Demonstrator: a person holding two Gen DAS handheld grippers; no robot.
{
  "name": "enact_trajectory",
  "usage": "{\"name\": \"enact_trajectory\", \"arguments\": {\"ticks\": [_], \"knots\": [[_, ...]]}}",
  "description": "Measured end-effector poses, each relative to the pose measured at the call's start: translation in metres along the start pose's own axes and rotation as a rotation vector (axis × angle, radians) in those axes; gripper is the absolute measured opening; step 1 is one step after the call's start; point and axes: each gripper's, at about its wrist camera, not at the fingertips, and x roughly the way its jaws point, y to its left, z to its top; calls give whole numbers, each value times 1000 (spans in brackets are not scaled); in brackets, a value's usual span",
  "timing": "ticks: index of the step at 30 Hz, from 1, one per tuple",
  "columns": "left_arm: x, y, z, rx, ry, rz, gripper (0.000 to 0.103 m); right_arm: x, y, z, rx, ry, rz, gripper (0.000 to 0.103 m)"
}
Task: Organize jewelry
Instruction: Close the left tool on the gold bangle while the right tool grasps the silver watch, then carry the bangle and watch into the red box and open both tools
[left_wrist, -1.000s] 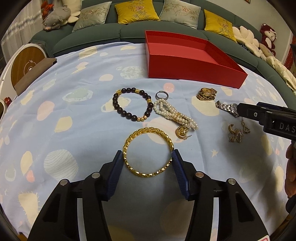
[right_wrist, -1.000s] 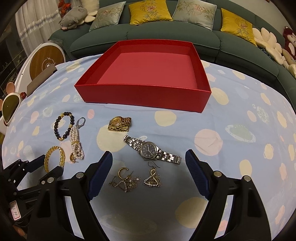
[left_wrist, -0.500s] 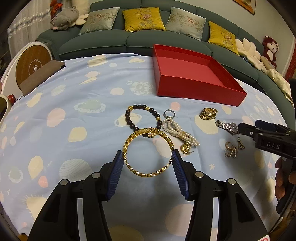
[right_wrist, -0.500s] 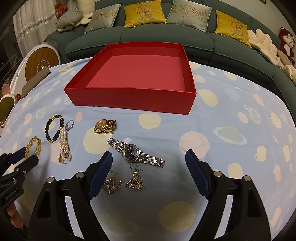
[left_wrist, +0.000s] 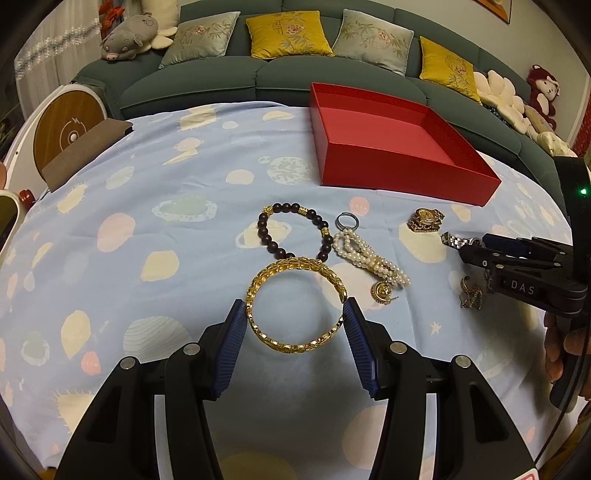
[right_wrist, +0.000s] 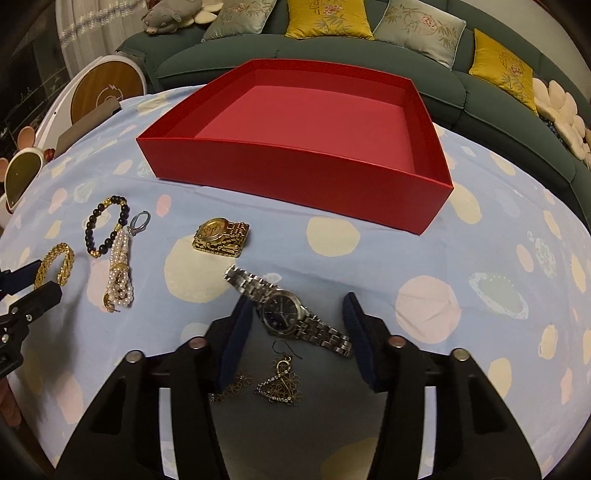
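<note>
A: Looking from the left, what does the left tool (left_wrist: 295, 314) have?

B: A gold bangle (left_wrist: 291, 347), round and bumpy like a chain. Both blue pads squeeze its sides.

A: And on the right?

B: A silver watch (right_wrist: 282, 312) with a dark face lies on the spotty blue table (right_wrist: 480, 258), in front of the red box (right_wrist: 295, 177). The right tool (right_wrist: 297, 308) has just been closing around it, half open, not squeezing yet.
</note>
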Motion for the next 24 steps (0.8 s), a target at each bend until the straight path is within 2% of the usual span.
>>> {"name": "enact_trajectory", "arguments": {"ticks": [1,3,9,12,17,24], "knots": [[0,-1,0,0,0,-2,51,-1,-1,0,6,3,-4,30],[0,-2,1,4,-1,-6,51,-2,-4,-1,20,7,0,24],[-2,-12,2,15,-7,-19,51,-10,-15,-4,87,4,27,17],[-8,-20,6,21,-21,-29,51,-21,-17,-5,117,-22,37,6],[-24,-28,14,30,-75,-36,51,-37,-21,1,150,-71,39,6],[-33,-28,25,-8,-74,-79,51,-55,-24,6,177,-119,44,6]]}}
